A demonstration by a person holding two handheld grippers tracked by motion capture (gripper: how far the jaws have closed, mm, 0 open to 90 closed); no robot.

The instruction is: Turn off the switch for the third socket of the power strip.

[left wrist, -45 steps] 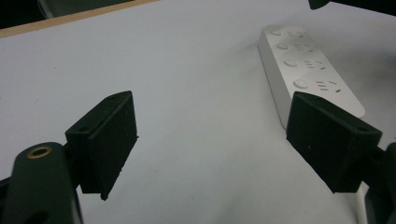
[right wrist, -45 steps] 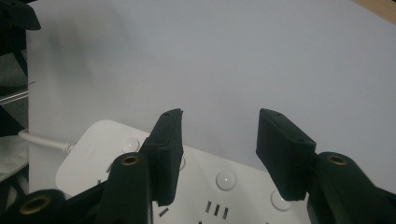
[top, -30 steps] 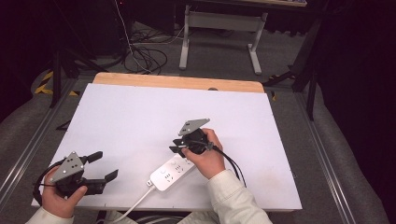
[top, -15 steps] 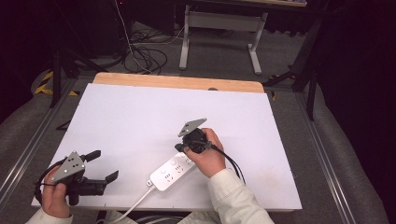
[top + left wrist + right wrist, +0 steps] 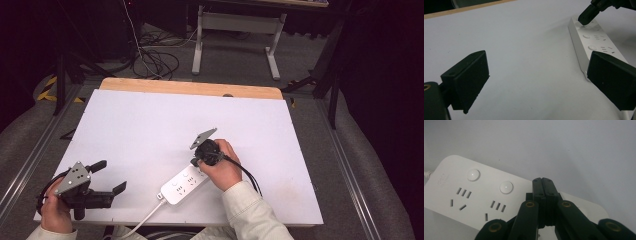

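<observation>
- High view: we saw the right hand-held gripper (image 5: 194, 162), jaws closed together, tip on the power strip (image 5: 184, 185).
- We saw the left hand-held gripper (image 5: 111, 177) spread wide above the surface (image 5: 150, 125).

No readable text, brand, number or sign appears anywhere. The white power strip (image 5: 474, 195) carries a faint embossed mark at one end, next to its round buttons, seen in the right gripper view, but the mark is too pale and blurred to make out. The sockets and buttons carry no legible labels. The white surface (image 5: 150, 130) is unmarked, and the grey plate on each gripper bears only small holes, no lettering.
</observation>
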